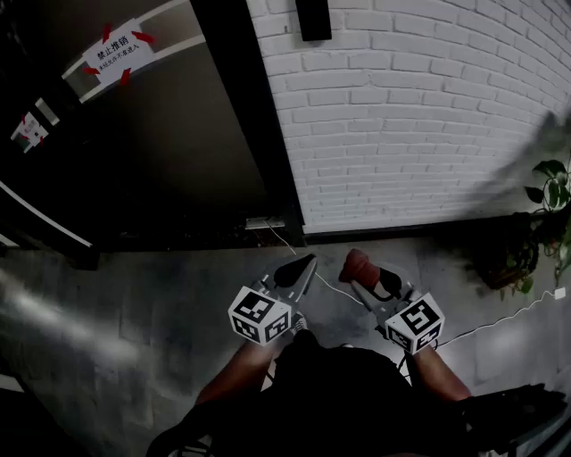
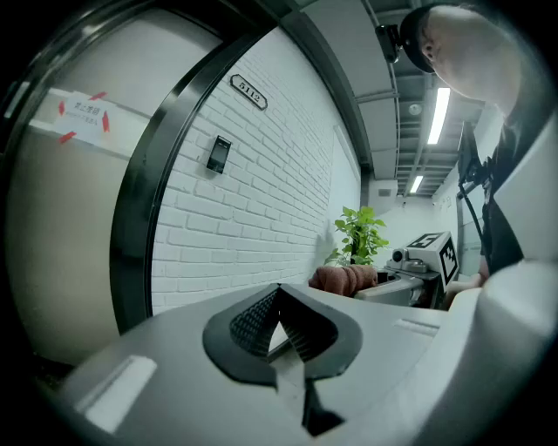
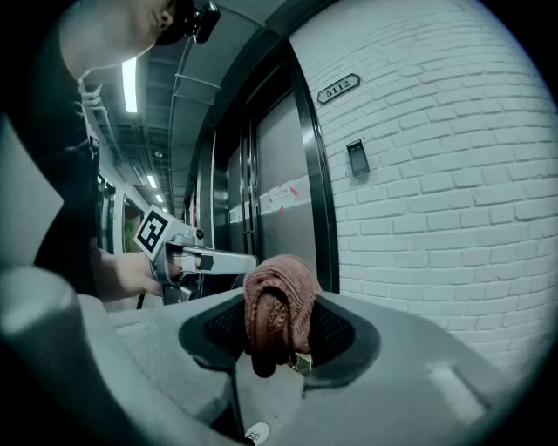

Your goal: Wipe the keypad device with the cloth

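The keypad device is a small dark box mounted high on the white brick wall, also seen in the left gripper view and the right gripper view. A reddish-brown cloth is bunched between the jaws of my right gripper, which is shut on it. In the head view that right gripper and cloth are held low, well below the device. My left gripper is beside it, its jaws shut on nothing.
A black door frame separates the brick wall from a dark door with a red-taped white notice. A room number plate hangs above the device. A potted plant stands at the right. A white cable runs over the floor.
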Tool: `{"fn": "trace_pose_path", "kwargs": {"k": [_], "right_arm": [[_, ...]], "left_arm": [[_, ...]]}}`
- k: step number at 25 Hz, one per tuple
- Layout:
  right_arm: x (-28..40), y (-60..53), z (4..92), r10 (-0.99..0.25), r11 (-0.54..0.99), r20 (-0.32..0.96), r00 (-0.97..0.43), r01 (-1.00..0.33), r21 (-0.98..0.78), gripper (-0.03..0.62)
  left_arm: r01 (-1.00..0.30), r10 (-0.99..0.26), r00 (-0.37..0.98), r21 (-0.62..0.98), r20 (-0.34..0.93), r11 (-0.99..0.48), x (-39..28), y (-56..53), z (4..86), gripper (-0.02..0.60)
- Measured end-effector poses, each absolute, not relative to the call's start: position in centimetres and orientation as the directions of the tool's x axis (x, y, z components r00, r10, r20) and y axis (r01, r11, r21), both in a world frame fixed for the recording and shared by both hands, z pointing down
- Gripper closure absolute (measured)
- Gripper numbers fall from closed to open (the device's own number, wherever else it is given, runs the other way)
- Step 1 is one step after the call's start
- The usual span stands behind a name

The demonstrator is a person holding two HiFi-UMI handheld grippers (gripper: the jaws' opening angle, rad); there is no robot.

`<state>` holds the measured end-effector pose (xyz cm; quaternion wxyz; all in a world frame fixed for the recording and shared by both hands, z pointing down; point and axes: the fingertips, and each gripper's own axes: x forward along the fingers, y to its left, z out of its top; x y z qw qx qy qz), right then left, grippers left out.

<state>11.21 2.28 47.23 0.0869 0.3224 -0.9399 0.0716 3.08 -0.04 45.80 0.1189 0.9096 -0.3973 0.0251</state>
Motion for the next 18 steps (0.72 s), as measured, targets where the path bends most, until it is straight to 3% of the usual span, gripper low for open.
{"fn": "trace_pose_path", "kwargs": {"k": [18], "right_arm": [[3.6, -9.4, 44.2, -0.658, 0.745, 0.179, -0.732, -0.667, 0.008, 0.447]], "left_arm": [[-0.657, -0.649, 0.753, 0.173, 0.105, -0.734, -3.5, -11.2, 44.4, 0.565]]}}
